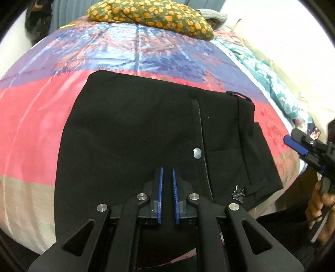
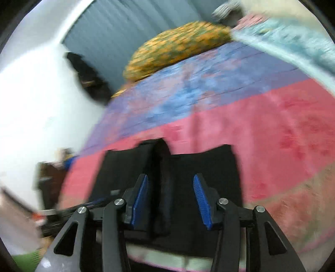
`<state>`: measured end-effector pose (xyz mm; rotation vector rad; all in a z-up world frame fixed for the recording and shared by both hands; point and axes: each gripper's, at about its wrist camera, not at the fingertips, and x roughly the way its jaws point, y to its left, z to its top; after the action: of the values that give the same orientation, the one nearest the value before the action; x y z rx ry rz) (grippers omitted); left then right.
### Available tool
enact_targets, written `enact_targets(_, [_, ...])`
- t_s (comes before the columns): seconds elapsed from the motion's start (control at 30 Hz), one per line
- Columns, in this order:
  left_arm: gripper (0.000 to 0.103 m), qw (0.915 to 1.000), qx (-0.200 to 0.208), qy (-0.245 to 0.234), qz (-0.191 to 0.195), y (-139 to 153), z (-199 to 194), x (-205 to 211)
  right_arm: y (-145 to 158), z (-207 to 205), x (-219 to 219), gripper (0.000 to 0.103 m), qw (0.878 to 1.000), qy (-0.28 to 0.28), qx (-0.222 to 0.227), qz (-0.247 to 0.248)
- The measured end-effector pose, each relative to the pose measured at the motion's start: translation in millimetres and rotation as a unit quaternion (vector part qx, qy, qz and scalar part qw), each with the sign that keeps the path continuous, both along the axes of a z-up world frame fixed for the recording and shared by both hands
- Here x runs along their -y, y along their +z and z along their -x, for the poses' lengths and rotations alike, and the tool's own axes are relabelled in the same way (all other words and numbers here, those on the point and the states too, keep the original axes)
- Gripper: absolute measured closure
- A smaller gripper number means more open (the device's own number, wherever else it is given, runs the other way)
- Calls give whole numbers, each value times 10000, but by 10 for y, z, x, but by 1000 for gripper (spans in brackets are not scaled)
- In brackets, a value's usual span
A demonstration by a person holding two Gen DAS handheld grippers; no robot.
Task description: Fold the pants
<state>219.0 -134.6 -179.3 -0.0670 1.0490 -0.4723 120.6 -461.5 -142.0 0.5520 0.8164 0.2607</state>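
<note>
Left wrist view looked down on the pants, black and already folded into a compact block on the bed, over its pink band and toward the near edge. The waistband ran along the block's right side, with a silver button beside a stitched seam and a small metal emblem near the lower right corner; the long axis ran from the near edge toward the far end, where an orange-flowered pillow lay. The left gripper hovered over the near part of the pants, its blue pads drawn almost together with only a thin slit between them and no cloth in that slit. The right gripper showed at the right edge, beyond the waistband, with a hand on its handle; whether it touched anything could not be told there.

The right wrist view, blurred, gave what the first did not: the right gripper stood about half open, with a raised dark fold of the pants between the pads; they did not appear to press on it. It also showed a white wall left of the bed.
</note>
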Motion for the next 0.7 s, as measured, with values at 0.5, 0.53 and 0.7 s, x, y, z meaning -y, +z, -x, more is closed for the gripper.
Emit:
enact_targets(0.5, [91,9996,21,-60,271,-22,11,-46,-460,-112,-771,34,9625,2545,-577,737])
enact_targets(0.53, [91,9996,30,-58,276,-23,13,-46,-466,-99,-775,34,9620,2551,-568,795])
enact_targets(0.7, [90,9996,86,-35,258,-29,21,-43,-595,-223,-617,34,9700,2259,-766,474])
